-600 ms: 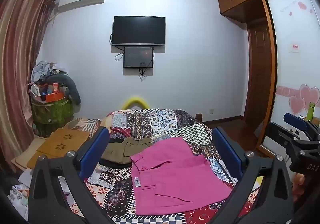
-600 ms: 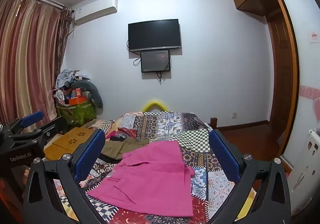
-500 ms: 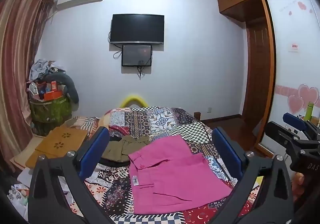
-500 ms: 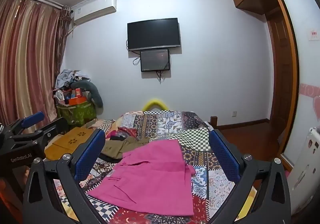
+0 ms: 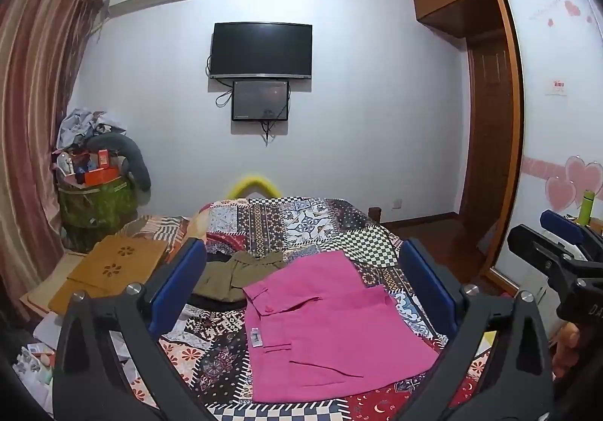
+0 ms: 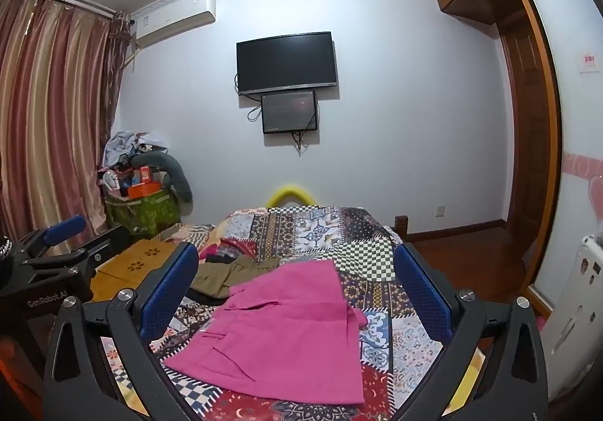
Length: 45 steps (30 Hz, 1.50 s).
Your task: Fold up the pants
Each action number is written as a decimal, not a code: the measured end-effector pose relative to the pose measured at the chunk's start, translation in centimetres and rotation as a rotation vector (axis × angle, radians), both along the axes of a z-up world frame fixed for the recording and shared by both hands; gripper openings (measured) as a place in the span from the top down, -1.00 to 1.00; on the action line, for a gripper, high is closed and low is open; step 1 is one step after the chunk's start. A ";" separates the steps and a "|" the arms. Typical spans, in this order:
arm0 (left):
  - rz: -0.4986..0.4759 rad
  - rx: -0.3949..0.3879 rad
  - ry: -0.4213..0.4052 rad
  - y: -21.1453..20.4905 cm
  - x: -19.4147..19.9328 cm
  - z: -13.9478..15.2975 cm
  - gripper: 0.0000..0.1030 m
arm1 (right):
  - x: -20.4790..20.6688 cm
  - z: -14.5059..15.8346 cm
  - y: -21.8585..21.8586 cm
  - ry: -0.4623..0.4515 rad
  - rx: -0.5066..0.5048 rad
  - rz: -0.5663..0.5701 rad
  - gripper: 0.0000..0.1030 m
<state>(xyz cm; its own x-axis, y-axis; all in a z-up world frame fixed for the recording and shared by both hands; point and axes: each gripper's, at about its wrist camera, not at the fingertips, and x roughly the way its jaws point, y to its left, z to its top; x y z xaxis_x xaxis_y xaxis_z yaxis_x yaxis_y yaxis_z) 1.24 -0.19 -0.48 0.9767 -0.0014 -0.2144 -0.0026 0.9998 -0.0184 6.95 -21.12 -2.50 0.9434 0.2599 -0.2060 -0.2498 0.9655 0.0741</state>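
Green basket (image 5: 98, 205): stands on the floor in the far left corner, beside the striped curtain (image 5: 28, 127); it is heaped over the rim with an orange box (image 5: 101, 175), small packages, pale crumpled cloth on top, and a grey padded roll (image 5: 132, 157) curving down its right side.
Pink pants (image 5: 324, 330): lie on the patchwork bedspread (image 5: 297, 221) at the near end of the bed, folded into a broad, nearly flat block; the fabric is bright magenta.
Pants detail: in the left wrist view the waistband runs along the left edge, with a small white label (image 5: 256, 337) on it and a flap of cloth turned back near the top; a few shallow creases cross the lower part.
Pants from the right wrist view (image 6: 286, 327): the same block, with one small corner of cloth sticking out at its right edge.
Olive garment (image 5: 233, 276): crumpled on the bed just beyond the pants, touching their far left corner, with dark cloth under it.
Left gripper (image 5: 301, 293): held above the near end of the bed, its blue-padded fingers spread wide apart, holding nothing; the pants show between them.
Right gripper (image 6: 296, 289): also above the bed, fingers wide apart and holding nothing.
Wall: a dark television (image 5: 261, 50) with a smaller screen mounted below it.
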 end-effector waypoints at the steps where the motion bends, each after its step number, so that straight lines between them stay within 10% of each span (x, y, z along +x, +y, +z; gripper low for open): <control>1: 0.000 0.004 -0.001 -0.1 0.0 0.0 -1.00 | 0.0 -0.1 0.1 0.000 -0.002 0.000 -0.99; 45: -0.003 0.020 -0.003 -0.5 0.2 -0.3 -1.00 | 0.2 0.1 0.2 0.011 -0.002 -0.009 -0.99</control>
